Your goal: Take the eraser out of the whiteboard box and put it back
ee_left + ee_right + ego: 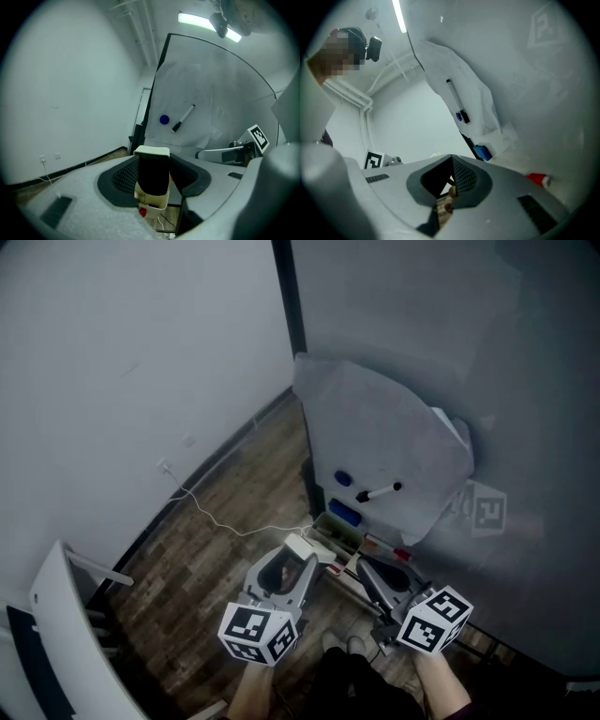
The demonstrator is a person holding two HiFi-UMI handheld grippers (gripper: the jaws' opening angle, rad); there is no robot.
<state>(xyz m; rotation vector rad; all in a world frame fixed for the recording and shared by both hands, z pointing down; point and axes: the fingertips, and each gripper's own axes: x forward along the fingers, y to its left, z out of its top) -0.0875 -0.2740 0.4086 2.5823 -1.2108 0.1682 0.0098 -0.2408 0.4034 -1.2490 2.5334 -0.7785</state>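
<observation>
Left gripper (153,163) clamps the eraser (153,176) by the box (157,201), right gripper (451,161) closed on nothing; a tilted eraser could catch the rim and fall outside.

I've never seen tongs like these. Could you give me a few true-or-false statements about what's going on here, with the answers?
1. The left tongs hold the eraser. True.
2. The marker is gripped in the right tongs. False: it sits on the white sheet on the board, and those tongs are closed with nothing in them.
3. The floor is green carpet. False: it is wood planks.
4. A white cable trails across the floor. True.
</observation>
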